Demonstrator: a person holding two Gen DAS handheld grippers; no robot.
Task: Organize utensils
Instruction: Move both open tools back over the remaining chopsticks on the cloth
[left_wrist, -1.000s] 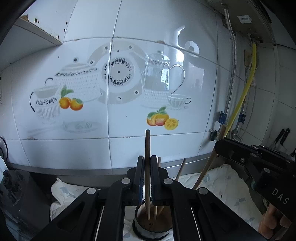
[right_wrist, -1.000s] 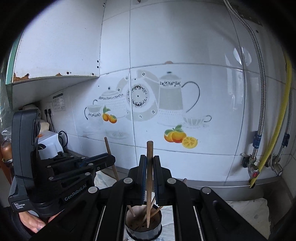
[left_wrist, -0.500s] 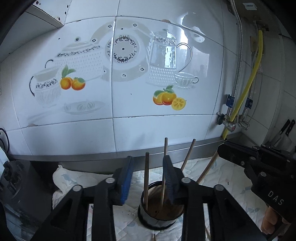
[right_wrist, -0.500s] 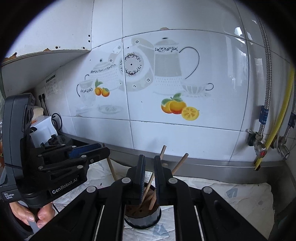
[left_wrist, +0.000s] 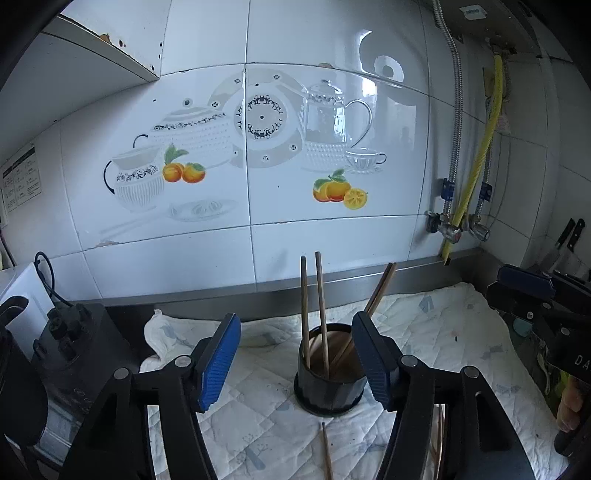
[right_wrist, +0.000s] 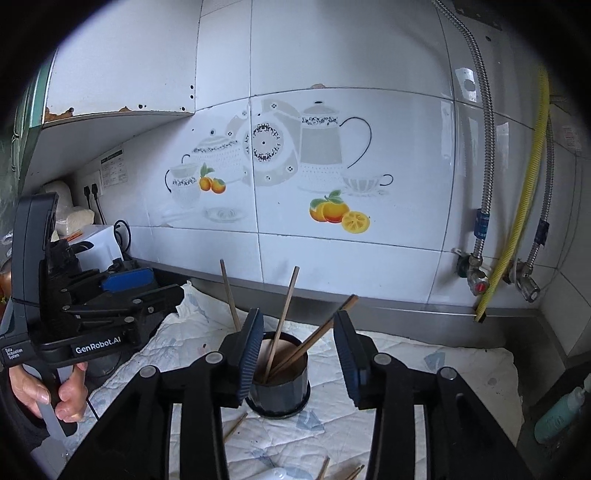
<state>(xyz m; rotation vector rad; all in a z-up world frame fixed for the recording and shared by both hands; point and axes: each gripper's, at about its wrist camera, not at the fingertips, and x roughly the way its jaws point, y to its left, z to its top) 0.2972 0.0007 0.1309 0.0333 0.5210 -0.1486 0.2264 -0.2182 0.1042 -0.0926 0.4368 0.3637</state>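
We are spreading our left claw wide, nothing between its ribbed blue pads; the dark round cup stands just ahead, slightly right, on the quilted cloth covering the bench. Slim wooden chopsticks stand near-upright inside it. Our right claw is opening too, empty, straddling the cup. Loose chopsticks lie before the cup, nearer us, their length pointing toward it.

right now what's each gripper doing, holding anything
left gripper: jaws opening, holding nothing; the chopstick holder stands beyond the pads.
right gripper: jaws opening, holding nothing; the chopsticks stand free in the holder.
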